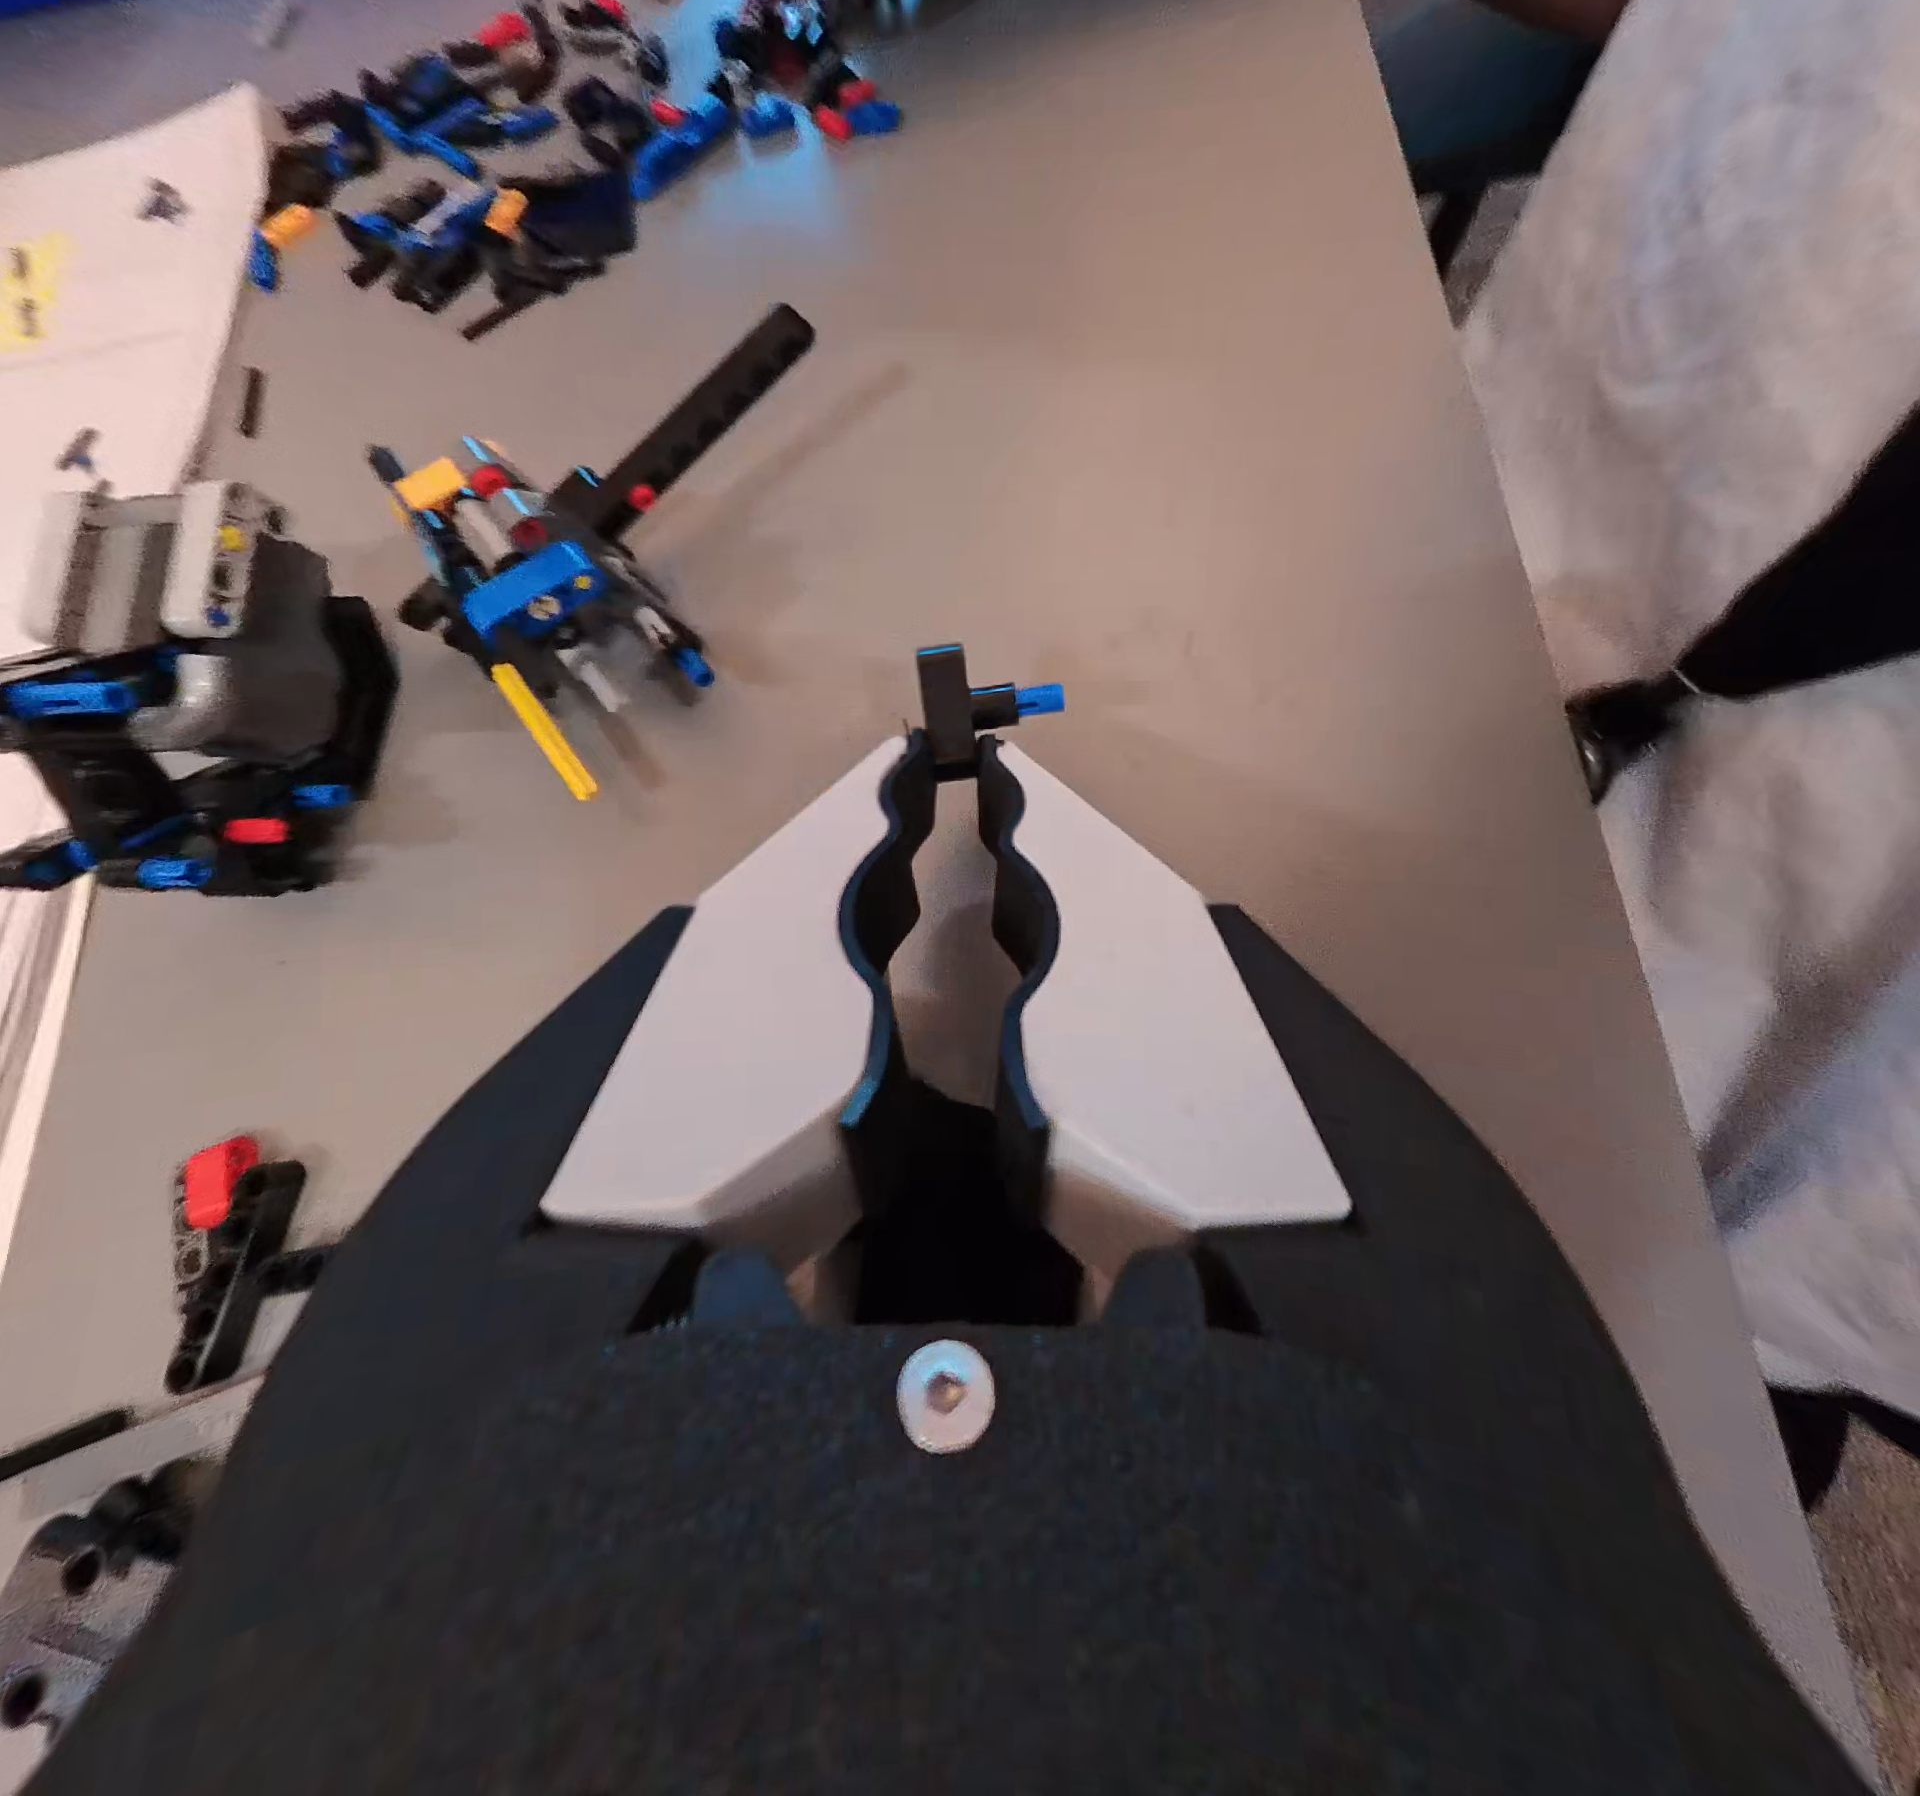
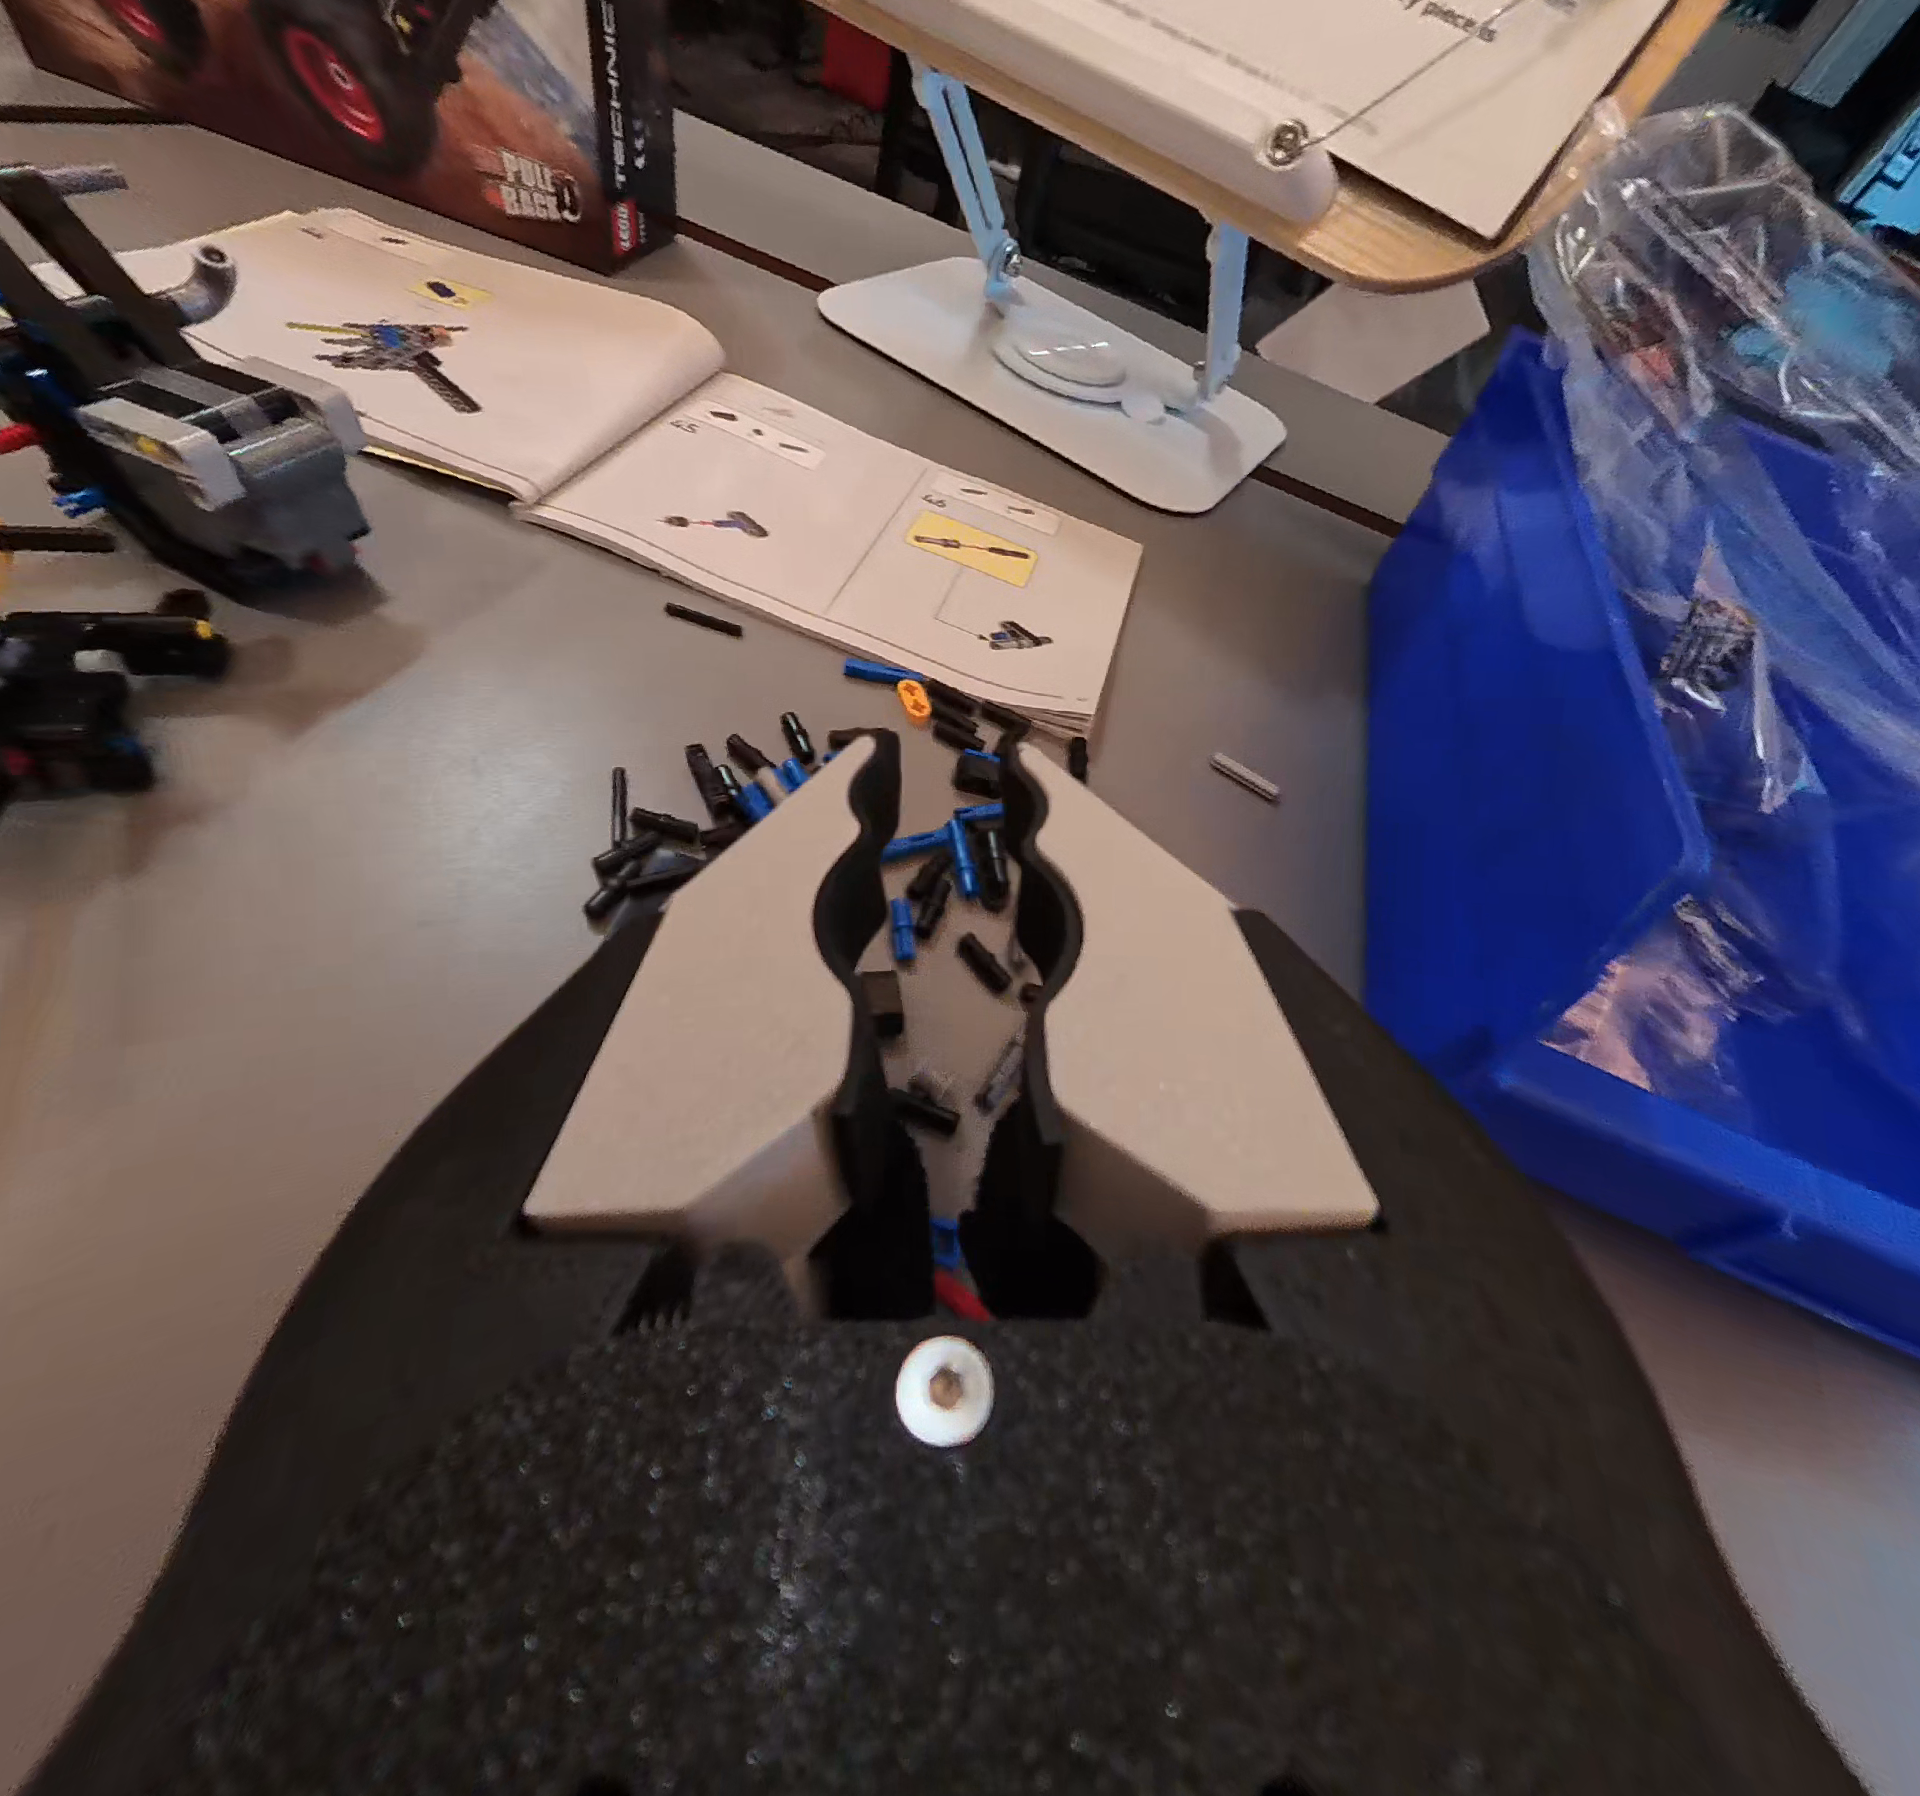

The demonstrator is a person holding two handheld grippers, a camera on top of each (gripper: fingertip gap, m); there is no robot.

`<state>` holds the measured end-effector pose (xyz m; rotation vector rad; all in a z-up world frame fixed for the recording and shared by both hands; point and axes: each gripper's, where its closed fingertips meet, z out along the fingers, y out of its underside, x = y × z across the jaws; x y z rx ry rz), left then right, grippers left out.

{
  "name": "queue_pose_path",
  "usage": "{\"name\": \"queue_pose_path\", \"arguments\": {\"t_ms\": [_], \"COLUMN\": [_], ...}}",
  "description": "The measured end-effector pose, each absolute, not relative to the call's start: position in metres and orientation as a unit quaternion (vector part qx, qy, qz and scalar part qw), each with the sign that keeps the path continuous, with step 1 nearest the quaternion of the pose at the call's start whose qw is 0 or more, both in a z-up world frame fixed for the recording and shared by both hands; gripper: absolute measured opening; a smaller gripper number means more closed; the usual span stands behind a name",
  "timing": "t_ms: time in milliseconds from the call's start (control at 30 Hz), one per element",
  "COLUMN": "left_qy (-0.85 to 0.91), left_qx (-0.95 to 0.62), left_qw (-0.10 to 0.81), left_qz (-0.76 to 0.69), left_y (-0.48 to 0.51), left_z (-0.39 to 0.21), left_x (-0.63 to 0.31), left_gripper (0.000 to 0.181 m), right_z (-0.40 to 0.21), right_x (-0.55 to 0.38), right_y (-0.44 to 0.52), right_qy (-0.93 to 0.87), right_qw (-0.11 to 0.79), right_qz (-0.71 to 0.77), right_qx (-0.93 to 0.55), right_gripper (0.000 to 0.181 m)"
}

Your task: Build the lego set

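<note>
Left wrist view only: left gripper (image 1: 954, 754) pinched tight on a small black piece (image 1: 945, 702) with a blue pin (image 1: 1039, 699) poking out toward 3 o'clock, held above the bare grey surface (image 1: 1143, 396). Off at 9 o'clock, a half-built blue and black assembly (image 1: 540, 583) with a yellow axle (image 1: 542, 730) and a long black holed beam (image 1: 717, 416) sticking up toward 1 o'clock. Further toward 9, a chunkier grey and black build (image 1: 208, 686). Up at 11 o'clock, a blurry heap of loose parts (image 1: 540, 136), blue, black, red, orange. Pale fabric along the 3 o'clock edge.

Right wrist view only: right gripper (image 2: 951, 770) hanging open, nothing between the fingers, right over a scatter of little black and blue pins (image 2: 935, 873) on the surface. Open instruction booklet (image 2: 810, 520) at 12 o'clock, matte paper with small diagrams. Set box (image 2: 364, 53) at 11 o'clock, glossy, with a red-wheeled truck picture and printed branding, not repeating the text. White stand (image 2: 1049, 375) with thin angled legs holding a wooden board (image 2: 1382, 229) with a printed sheet at 1 o'clock. Blue plastic bin (image 2: 1538, 811) at 3 o'clock stuffed with crinkly clear bags (image 2: 1714, 344). Lone grey pin (image 2: 1244, 776) just beside the bin.

Both grippers: pale angular fingers, wavy black inner pads, grainy black body.
</note>
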<state>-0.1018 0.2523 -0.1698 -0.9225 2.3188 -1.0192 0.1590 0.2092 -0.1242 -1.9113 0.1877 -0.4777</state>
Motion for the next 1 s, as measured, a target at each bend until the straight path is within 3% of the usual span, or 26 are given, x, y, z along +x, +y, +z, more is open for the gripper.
{"name": "queue_pose_path", "arguments": {"t_ms": [333, 1000], "left_qy": [0.857, 0.852], "left_qx": [-0.321, -0.336], "left_qw": [0.155, 0.147], "left_qz": [-0.372, -0.375], "left_y": [0.243, 0.244], "left_z": [-0.187, -0.187], "left_x": [-0.111, -0.108], "left_gripper": [0.006, 0.011], "right_z": [-0.121, -0.116], "right_x": [0.157, 0.184], "right_y": [0.207, 0.19], "right_qy": [0.093, 0.139], "right_qw": [0.569, 0.557], "right_qz": [-0.179, -0.161], "right_qx": [-0.797, -0.803], "right_gripper": [0.013, 0.013]}}
